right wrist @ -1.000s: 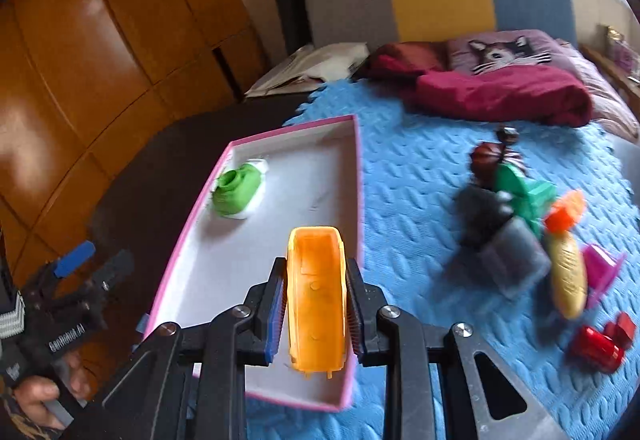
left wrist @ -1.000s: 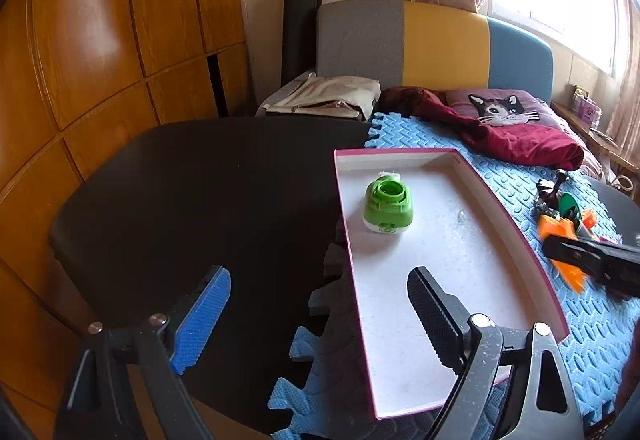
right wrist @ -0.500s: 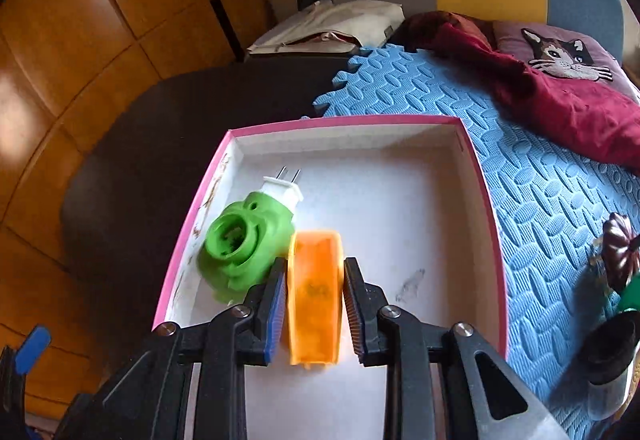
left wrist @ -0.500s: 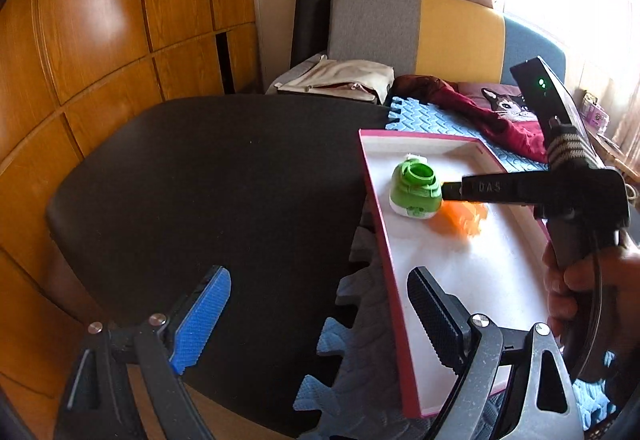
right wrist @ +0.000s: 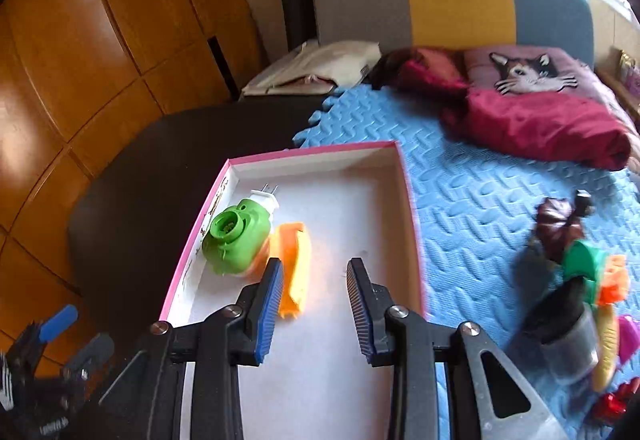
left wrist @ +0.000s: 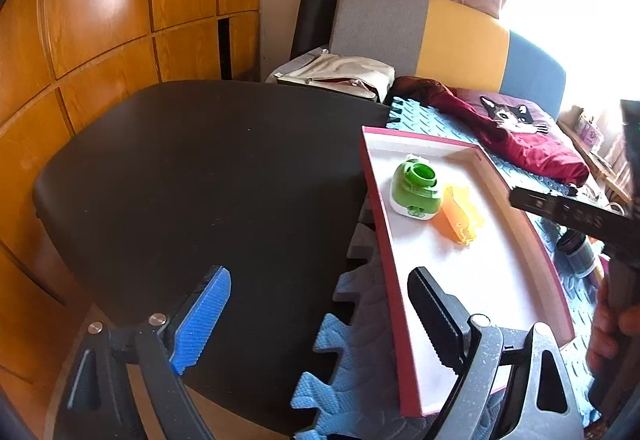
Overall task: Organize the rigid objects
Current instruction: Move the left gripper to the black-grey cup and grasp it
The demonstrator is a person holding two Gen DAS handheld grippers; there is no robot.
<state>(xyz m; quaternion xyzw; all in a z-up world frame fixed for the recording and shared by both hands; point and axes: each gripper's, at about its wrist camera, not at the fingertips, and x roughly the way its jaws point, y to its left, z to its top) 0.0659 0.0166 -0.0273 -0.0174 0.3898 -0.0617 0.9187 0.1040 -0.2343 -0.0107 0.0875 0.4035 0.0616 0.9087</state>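
In the left wrist view, the left gripper (left wrist: 316,310) is hovering with its jaws standing wide apart and nothing between them, one finger over the dark table (left wrist: 200,175) and the other over the near end of the pink-rimmed tray (left wrist: 374,207). The tray is sitting on the blue foam mat (left wrist: 344,372), and inside it an orange plastic piece (left wrist: 462,215) is lying against a green plug-in device (left wrist: 416,191). At the right edge, a hand (left wrist: 612,324) is holding the right gripper's black body. In the right wrist view, the right gripper (right wrist: 316,304) is opening its jaws over the tray floor, with nothing between them; the orange plastic piece is lying just beside the left pad, touching the green plug-in device near the tray's left wall. A blurred cluster of toys (right wrist: 576,280) is lying on the mat to the right.
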